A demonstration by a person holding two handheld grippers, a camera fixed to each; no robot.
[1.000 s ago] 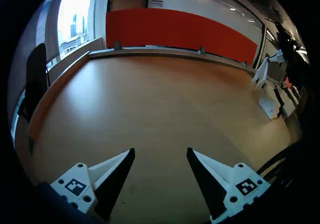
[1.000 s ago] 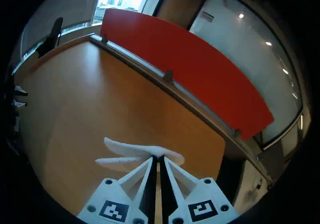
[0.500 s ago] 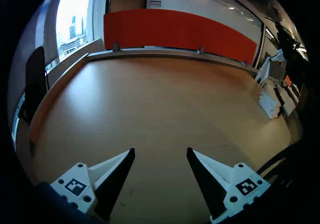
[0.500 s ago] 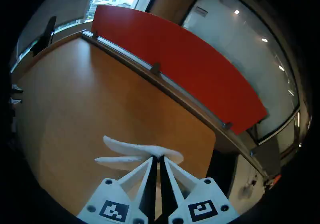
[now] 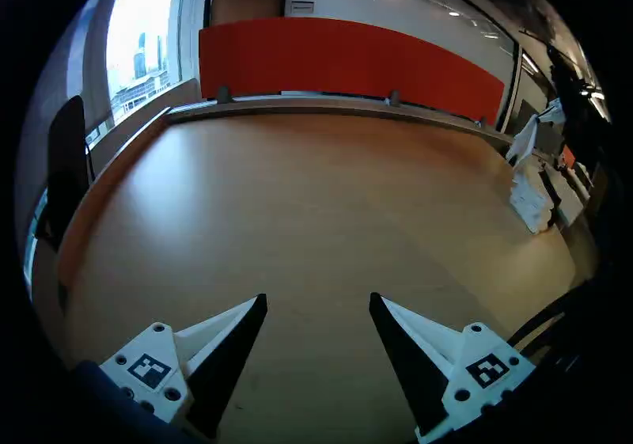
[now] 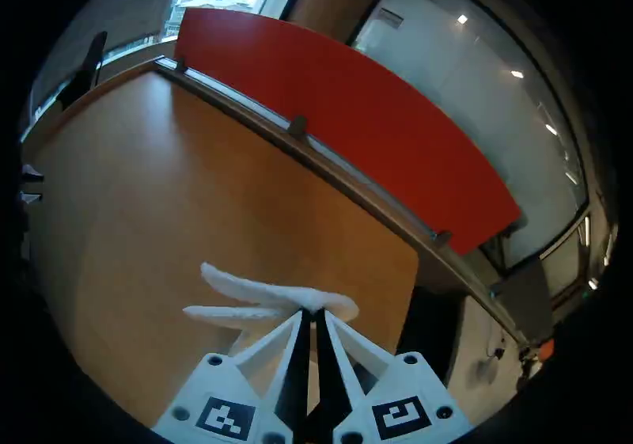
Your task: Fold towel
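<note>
The right gripper (image 6: 314, 313) has its 2 fingers pressed together on a bunched edge of the white towel (image 6: 273, 295). The towel fans out just ahead and to the left of the tips, apparently lifted above the wooden table (image 6: 158, 183). Beyond it a red divider (image 6: 356, 119) lines the far edge. The left gripper (image 5: 316, 297) has its 2 fingers spread wide around nothing, with bare tabletop ahead. Far to their right lies white cloth (image 5: 532, 199); whether it is the same towel cannot be told. The step in hand looks like bringing the towel in, with no fold made yet. Next, it likely needs laying flat, and the left gripper taking a second corner.
</note>
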